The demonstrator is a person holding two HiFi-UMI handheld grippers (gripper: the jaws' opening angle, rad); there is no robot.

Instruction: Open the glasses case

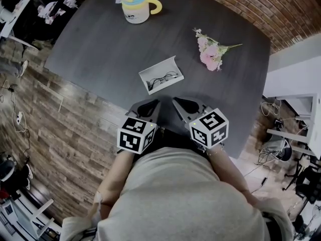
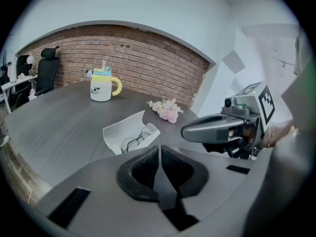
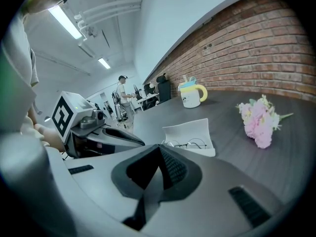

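A white glasses case (image 1: 160, 75) lies open on the dark table (image 1: 100, 49), its lid standing up and thin-framed glasses (image 1: 163, 79) inside. The case (image 2: 129, 133) shows ahead in the left gripper view, and the same case (image 3: 191, 137) in the right gripper view. My left gripper (image 1: 150, 106) and right gripper (image 1: 179, 104) hover side by side at the table's near edge, just short of the case and apart from it. Both are shut with nothing between the pads. Each one's jaws meet in its own view: left gripper (image 2: 159, 163), right gripper (image 3: 160, 164).
A white mug with a yellow handle and blue lid (image 1: 136, 5) stands at the far side. A bunch of pink flowers (image 1: 211, 51) lies to the right of the case. Wood floor lies left of the table, a brick wall beyond, and desks and chairs further off.
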